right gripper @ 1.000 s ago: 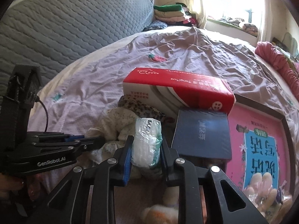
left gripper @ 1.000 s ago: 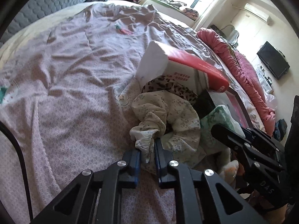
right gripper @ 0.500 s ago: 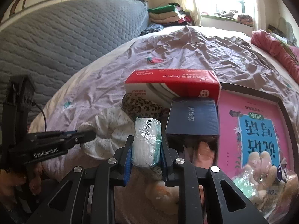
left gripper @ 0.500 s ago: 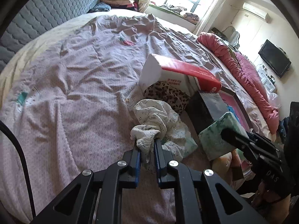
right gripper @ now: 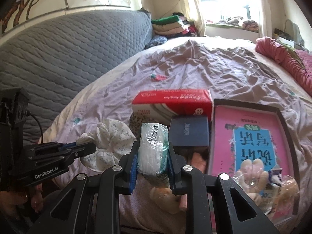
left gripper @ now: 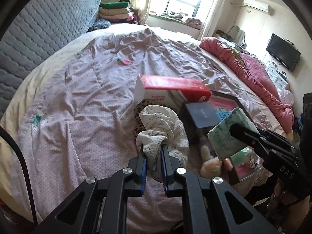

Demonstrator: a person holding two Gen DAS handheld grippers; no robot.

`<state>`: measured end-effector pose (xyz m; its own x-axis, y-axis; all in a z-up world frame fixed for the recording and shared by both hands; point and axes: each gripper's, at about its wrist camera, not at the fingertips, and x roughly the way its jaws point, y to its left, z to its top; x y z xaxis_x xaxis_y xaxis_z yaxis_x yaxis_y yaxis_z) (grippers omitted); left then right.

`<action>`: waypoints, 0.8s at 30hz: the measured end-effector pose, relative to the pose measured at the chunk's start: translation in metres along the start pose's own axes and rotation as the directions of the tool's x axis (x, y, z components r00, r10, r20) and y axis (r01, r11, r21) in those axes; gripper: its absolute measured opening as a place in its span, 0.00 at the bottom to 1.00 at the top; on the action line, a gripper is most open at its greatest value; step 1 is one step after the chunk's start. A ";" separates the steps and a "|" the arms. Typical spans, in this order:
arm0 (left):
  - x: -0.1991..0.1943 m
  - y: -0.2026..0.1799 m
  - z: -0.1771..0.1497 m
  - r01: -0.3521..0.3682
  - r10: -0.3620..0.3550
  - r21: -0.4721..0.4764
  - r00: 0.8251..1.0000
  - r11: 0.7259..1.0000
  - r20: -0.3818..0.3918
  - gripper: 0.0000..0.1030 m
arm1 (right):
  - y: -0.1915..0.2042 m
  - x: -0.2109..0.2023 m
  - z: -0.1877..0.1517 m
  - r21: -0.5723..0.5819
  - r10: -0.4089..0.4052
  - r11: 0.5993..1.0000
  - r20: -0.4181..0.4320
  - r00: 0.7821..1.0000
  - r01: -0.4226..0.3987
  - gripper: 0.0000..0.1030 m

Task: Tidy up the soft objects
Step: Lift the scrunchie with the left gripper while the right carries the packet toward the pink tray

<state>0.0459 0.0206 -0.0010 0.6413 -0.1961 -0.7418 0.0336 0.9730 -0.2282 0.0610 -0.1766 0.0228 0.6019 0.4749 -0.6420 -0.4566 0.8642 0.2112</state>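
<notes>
Cloth: a white floral cloth [left gripper: 159,126] is pinched by one bunched corner between the left tongs [left gripper: 153,154]; the rest of it is draped down onto the bed [left gripper: 78,101], just in front of the leopard-print fabric [left gripper: 139,107]
Tissue pack: a soft plastic-wrapped tissue pack [right gripper: 153,148] is clamped upright in the right tongs [right gripper: 152,156], held clear of the bed above the clutter
Left tongs: narrowed onto the cloth corner, only a small fold being gripped
Right tongs: closed on the pack's sides, the wrapper being visibly squeezed
Neighbours: a red tissue box [left gripper: 173,89] is tilted behind the cloth; a dark blue box [right gripper: 188,134] and a pink picture book [right gripper: 251,142] in a dark tray are lying beside it; a plush toy [left gripper: 211,163] is seen below the pack
Stage: both soft items are judged to be lifted and not yet set down
Risk, cloth: the thin fold may be pulled out of the grip by the hanging weight, or the trailing part may be snagged on the leopard fabric and drag it along
Risk, pack: the slick wrapper may be let slip if the squeeze is eased; the two tongs are held near each other and could be knocked together
</notes>
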 end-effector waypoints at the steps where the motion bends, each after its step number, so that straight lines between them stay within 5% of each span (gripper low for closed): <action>1: -0.003 -0.003 0.000 -0.001 0.001 0.003 1.000 1.000 0.003 0.13 | -0.001 -0.004 0.001 0.002 0.003 1.000 0.005 1.000 -0.003 0.26; 24: -0.037 -0.110 0.011 0.013 -0.018 0.176 1.000 0.984 0.024 0.13 | -0.048 -0.086 0.011 0.102 -0.048 0.994 0.127 0.991 0.035 0.25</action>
<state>0.0264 -0.0775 0.0586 0.6585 -0.2102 -0.7226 0.1765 0.9766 -0.1232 0.0386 -0.2567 0.0759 0.7012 0.4505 -0.5526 -0.3666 0.8926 0.2626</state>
